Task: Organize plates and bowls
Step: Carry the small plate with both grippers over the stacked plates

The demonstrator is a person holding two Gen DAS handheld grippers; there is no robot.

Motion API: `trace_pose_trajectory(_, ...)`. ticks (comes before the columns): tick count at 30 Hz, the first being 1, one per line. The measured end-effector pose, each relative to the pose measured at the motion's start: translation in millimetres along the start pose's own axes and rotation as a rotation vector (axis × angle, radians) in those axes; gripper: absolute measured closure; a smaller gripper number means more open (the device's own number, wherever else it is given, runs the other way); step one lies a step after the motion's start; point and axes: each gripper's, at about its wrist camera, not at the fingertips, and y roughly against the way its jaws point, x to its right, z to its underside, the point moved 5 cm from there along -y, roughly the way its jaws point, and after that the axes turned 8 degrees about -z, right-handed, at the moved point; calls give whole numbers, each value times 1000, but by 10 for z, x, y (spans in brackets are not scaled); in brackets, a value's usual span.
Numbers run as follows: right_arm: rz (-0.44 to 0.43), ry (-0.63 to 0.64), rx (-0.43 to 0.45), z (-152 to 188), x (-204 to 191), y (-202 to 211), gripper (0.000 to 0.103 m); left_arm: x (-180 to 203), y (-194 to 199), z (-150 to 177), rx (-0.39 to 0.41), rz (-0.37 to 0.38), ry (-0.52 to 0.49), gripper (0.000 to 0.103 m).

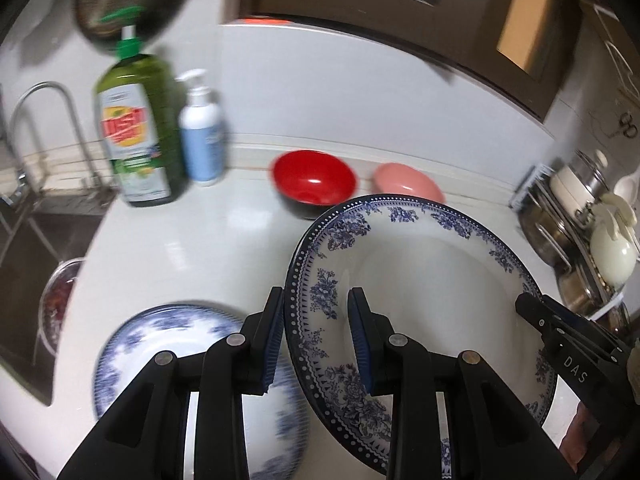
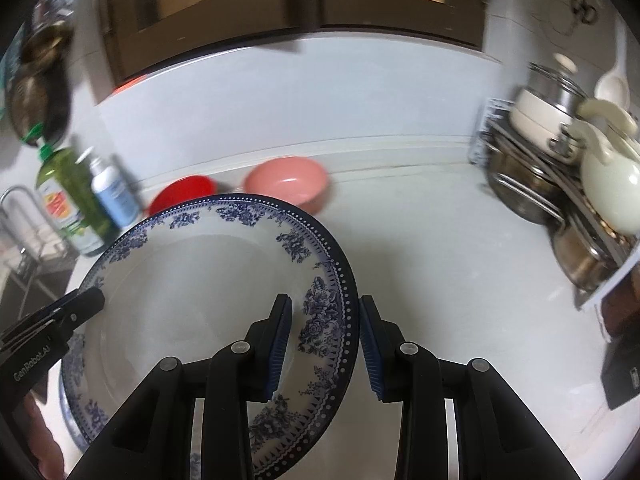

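Left wrist view: large blue-and-white floral plate (image 1: pixel 420 280) held tilted above the white worktop (image 1: pixel 192 248), gripped at opposite rims by both grippers. Left gripper (image 1: pixel 316 336) clamped on the plate's left rim, one finger (image 1: pixel 272 336) outside and the other on the inner face, fingers set narrow with only the rim's thickness between them. Right gripper (image 1: pixel 532 308) seen biting the far right rim. Probably a two-handed hold because the plate is wide and heavy and would twist out of a single rim pinch.

Below and to the left, a second plate (image 1: pixel 160 344) of the same pattern resting on the worktop, partly hidden by the left gripper; judged the likely stacking mate. Red bowl (image 1: pixel 314 178) and pink bowl (image 1: pixel 408 184) close together near the back wall, well apart from the plates. Green dish-soap bottle (image 1: pixel 136 128) and white pump bottle (image 1: pixel 202 128) standing beside the sink (image 1: pixel 24 248).

Right wrist view: right gripper (image 2: pixel 324 344) straddling the plate (image 2: pixel 208 272) at its right rim, fingers narrow and closed on it, one pad (image 2: pixel 280 344) inside the rim, the other outside. Left gripper (image 2: pixel 80 304) at the opposite rim. Pot rack (image 2: pixel 560 184) with cookware at far right, clear of the carried plate.
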Motion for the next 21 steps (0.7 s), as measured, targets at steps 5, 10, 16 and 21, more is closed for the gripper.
trace_pose_trajectory(5, -54, 45, -5, 65, -399, 16, 68, -375, 131, 68, 10, -41, 45, 72)
trace_pose_trajectory(10, -95, 88, -6, 120, -742, 55, 68, -709, 249, 157, 19, -79, 85, 72)
trace_pose_trajectory(16, -137, 132, -18, 191, -1085, 39, 68, -1064, 297, 272, 9, -122, 127, 72)
trace_pose_trajectory(21, -174, 161, -58, 299, -1368, -77, 68, -1349, 264, 396, -18, -163, 166, 72)
